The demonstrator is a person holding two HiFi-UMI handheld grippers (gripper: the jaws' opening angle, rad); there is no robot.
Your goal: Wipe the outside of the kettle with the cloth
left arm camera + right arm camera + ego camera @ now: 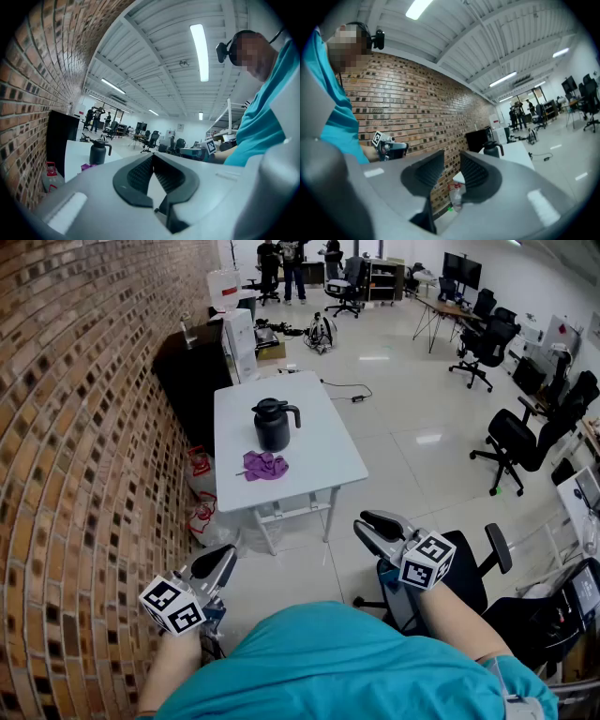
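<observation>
One kettle (273, 424), apparently one cloth (264, 465)

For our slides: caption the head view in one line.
Black kettle and purple cloth on white table; left claw and right claw hover short of it.

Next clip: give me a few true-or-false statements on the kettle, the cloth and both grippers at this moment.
1. The black kettle stands upright on the white table. True.
2. The purple cloth is draped over the kettle. False: it lies crumpled on the table, on the kettle's near side.
3. The left gripper holds the cloth. False: its jaws are together on nothing, far from the table.
4. The right gripper is empty, jaws slightly apart. True.
</observation>
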